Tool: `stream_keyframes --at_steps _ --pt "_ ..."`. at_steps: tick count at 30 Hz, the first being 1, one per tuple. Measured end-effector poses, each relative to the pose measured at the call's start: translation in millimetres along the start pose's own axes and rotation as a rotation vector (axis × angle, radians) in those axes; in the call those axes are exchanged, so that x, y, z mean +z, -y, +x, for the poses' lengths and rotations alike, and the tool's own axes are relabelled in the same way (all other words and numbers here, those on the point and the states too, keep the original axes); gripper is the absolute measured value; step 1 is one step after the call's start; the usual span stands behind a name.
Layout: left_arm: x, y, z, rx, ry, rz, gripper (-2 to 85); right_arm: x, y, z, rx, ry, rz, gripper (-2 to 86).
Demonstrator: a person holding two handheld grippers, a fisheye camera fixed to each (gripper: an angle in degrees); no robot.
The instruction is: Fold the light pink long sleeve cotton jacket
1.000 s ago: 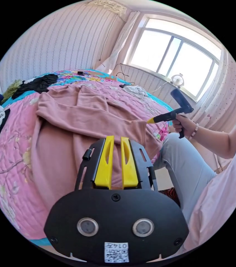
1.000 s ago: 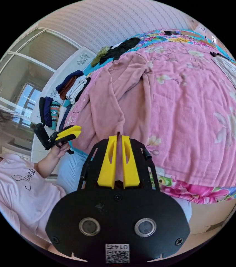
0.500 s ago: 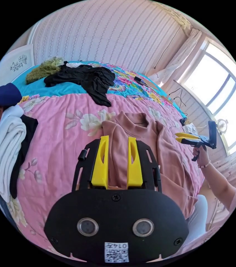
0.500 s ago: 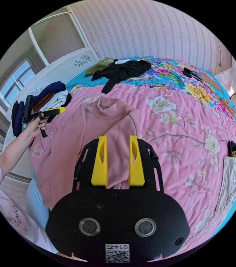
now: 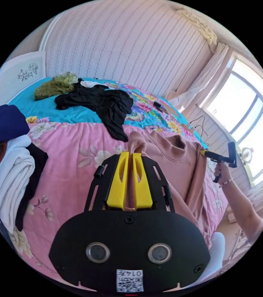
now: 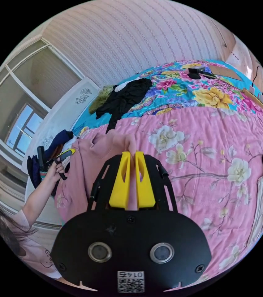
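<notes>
We saw folded clothes [image 5: 10,173] stacked at the bed's left edge. Our left gripper [image 5: 129,154] had both jaws clamped on one shoulder of the pink jacket [image 5: 181,164], which lay on the floral pink quilt [image 5: 69,161]. Our right gripper [image 6: 132,153] pinched the jacket's other shoulder, jaws closed on it.

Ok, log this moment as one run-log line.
left gripper: shut on jacket shoulder | right gripper: shut on other shoulder | jacket lifted over quilt

A home bedroom: quilted bed [image 5: 75,167], striped wallpaper [image 5: 122,49], curtained window [image 5: 249,123]
</notes>
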State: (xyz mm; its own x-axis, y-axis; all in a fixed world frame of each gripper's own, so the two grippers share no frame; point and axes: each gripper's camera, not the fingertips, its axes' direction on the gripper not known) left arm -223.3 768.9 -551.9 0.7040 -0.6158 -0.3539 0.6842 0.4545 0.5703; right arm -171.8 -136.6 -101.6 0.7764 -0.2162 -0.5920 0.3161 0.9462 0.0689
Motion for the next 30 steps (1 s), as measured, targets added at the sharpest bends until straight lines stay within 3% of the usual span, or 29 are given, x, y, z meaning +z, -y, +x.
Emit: stream_keyframes --at_steps 7,11,15,18,23,30 --pt "-129.5 -129.7 51.5 0.193 -0.177 -0.014 0.0 -93.1 -108.9 -76.7 -0.217 0.153 0.013 2.0" --pt "-153.9 -241.7 80.1 0.311 -0.074 -0.153 0.4 -108.2 -227.2 -121.4 -0.287 0.109 -0.087 2.7" --pt "-152.3 -350.5 90.2 0.191 0.122 -0.290 -0.3 -66.8 -328.4 -128.1 -0.124 -0.003 -0.324 4.9" --pt "-179.3 -387.2 92.4 0.073 0.121 -0.253 -0.9 -80.8 -367.9 -138.6 -0.042 -0.029 -0.326 3.9" --pt "-197.9 -395.8 123.0 0.068 0.092 -0.205 -1.0 -95.6 -365.2 -186.2 -0.048 -0.058 -0.281 1.7" --pt "-107.8 -377.1 221.7 0.386 0.089 -0.264 -1.0 -2.9 -258.9 -318.1 -0.381 -0.197 -0.348 -0.2"
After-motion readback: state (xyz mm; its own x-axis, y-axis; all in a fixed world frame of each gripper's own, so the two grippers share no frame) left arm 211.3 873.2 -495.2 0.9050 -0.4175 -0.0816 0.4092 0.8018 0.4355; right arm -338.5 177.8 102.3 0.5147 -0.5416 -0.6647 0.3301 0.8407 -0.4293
